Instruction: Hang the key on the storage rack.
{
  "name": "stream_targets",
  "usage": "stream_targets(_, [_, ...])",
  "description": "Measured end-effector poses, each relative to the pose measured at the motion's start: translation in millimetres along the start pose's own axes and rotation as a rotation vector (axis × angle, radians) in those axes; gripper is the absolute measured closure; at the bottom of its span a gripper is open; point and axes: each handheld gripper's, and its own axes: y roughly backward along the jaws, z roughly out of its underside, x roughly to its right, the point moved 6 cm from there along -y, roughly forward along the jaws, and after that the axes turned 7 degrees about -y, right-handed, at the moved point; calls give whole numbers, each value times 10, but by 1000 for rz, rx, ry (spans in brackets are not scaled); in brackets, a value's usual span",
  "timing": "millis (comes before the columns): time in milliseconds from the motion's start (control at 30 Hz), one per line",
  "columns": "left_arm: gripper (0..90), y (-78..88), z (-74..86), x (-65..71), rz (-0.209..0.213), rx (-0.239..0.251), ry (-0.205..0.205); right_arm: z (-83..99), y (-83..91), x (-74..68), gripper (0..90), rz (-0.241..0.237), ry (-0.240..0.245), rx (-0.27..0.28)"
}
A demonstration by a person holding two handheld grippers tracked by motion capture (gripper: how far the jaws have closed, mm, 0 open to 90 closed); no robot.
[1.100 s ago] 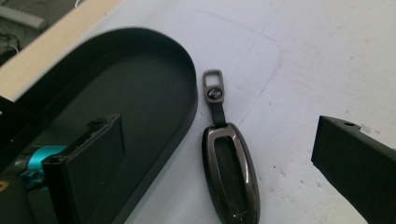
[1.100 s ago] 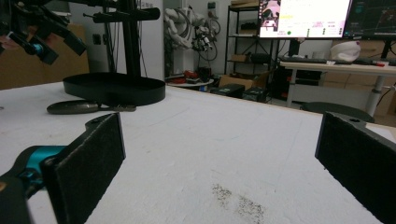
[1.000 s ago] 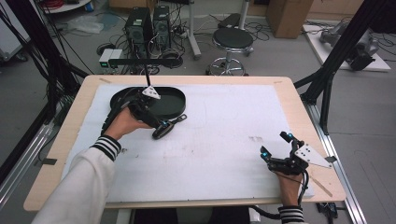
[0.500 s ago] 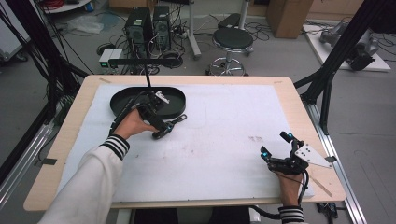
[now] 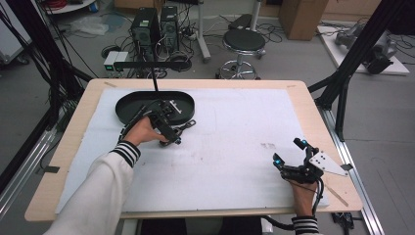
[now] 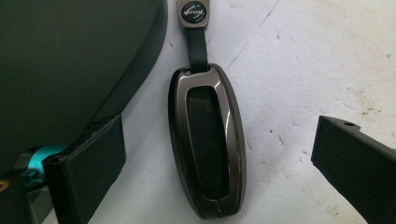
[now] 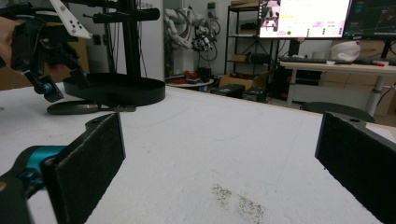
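Key fob (image 6: 207, 142): flat on the white counter (image 6: 299, 70), centred between the jaws of the left hand-held gripper (image 6: 212, 163); likely light, rigid, glossy and slippery.
Grip site: long metal flanks, mid-body, away from the strap (image 6: 196, 44).
Left hand-held gripper: released, jaws wide, touching nothing.
Black tray (image 6: 70, 56): just beside one jaw.
Right hand-held gripper (image 5: 292, 155): released, empty, well apart.

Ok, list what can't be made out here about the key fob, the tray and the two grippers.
- Key fob: in the high view the left gripper and hand cover it; its strap tag lettering is too small to read in the left gripper view.
- Black tray: its contents can't be told; the left gripper view's edge cuts it off.
- Right gripper: its lower body is cut off in the right gripper view.
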Motion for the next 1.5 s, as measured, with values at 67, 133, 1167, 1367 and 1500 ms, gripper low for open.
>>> stream_targets(67, [102, -10, 11, -13, 5, -17, 0, 0, 0, 0, 5, 0, 0, 0])
stream_targets(133, [120, -34, 12, -18, 5, -17, 15, 3, 3, -1, 5, 1, -1, -5])
stream_targets(1167, [326, -166, 30, -59, -14, -128, 88, 0, 0, 2, 5, 1, -6, -2])
stream_targets(1367, [373, -177, 21, -47, -9, -128, 100, 1, 1, 1, 5, -1, -8, -2])
stream_targets(1500, [442, -175, 10, -46, -16, -126, 105, 1, 1, 2, 5, -1, -9, -2])
